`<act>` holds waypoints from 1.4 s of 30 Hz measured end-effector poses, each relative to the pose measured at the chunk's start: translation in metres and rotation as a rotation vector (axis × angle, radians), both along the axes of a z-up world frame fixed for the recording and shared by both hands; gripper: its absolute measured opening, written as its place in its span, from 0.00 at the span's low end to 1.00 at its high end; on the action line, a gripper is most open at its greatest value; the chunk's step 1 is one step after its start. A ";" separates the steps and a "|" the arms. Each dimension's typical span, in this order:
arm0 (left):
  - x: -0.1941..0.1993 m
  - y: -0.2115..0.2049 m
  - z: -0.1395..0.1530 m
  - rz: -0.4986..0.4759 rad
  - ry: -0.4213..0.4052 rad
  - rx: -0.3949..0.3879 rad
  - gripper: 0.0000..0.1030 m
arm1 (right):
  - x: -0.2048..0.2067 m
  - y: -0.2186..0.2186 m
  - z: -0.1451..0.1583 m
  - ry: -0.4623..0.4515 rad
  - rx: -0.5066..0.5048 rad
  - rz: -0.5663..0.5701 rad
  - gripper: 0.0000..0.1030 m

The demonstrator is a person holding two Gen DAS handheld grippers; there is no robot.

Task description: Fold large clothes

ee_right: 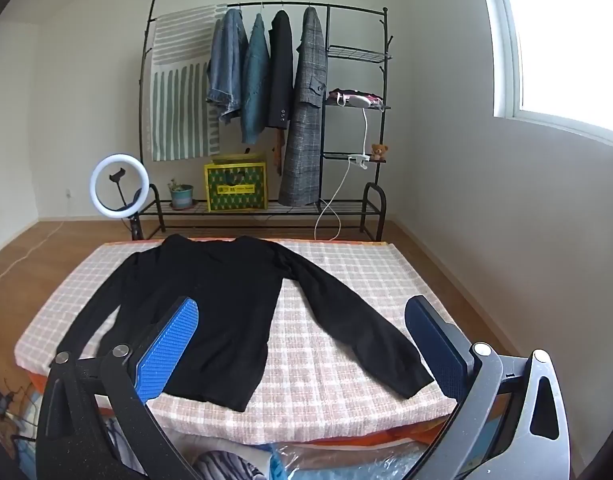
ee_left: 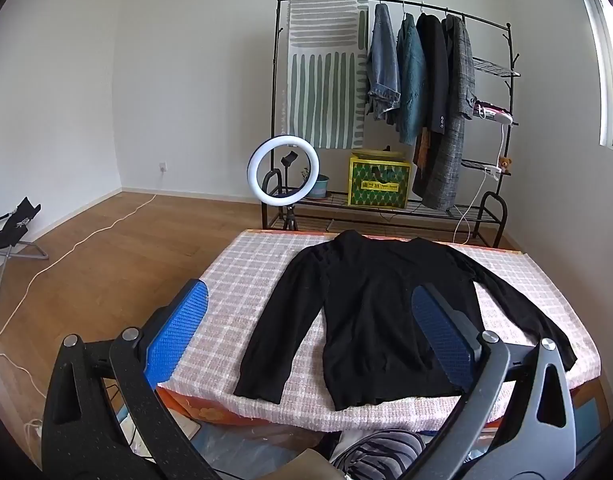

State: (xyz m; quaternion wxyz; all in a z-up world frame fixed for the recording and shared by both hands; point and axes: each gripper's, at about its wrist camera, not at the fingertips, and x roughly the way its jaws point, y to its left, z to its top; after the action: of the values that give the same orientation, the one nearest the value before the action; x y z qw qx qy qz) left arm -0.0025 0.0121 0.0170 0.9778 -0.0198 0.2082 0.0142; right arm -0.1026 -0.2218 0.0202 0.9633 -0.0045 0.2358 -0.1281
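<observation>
A black long-sleeved sweater (ee_left: 370, 312) lies flat on the checked cloth of the table (ee_left: 242, 280), collar at the far edge, hem toward me, both sleeves spread out to the sides. It also shows in the right wrist view (ee_right: 226, 304). My left gripper (ee_left: 306, 312) is open and empty, held above the near edge over the sweater's left sleeve and body. My right gripper (ee_right: 302, 320) is open and empty, held above the near edge over the sweater's right sleeve (ee_right: 362, 328).
A clothes rack (ee_left: 390, 112) with hanging jackets, a striped cloth and a yellow box (ee_left: 378, 184) stands behind the table. A ring light (ee_left: 283, 168) stands at the far left corner. A folding chair (ee_left: 10, 232) and a white cable (ee_left: 86, 240) are on the floor at left.
</observation>
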 end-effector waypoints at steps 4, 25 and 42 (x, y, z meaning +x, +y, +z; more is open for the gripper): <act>0.000 -0.001 0.001 0.003 0.000 0.001 1.00 | 0.000 -0.001 0.002 -0.004 0.005 -0.001 1.00; -0.011 0.002 0.022 0.013 -0.024 -0.008 1.00 | -0.005 -0.002 0.009 -0.033 0.005 0.005 1.00; -0.011 0.002 0.025 0.008 -0.018 -0.014 1.00 | -0.007 -0.001 0.010 -0.039 0.000 0.002 1.00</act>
State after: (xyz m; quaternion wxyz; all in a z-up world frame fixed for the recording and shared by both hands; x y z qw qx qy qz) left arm -0.0138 0.0145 0.0419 0.9794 -0.0274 0.1992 0.0165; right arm -0.1097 -0.2228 0.0304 0.9679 -0.0021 0.2169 -0.1270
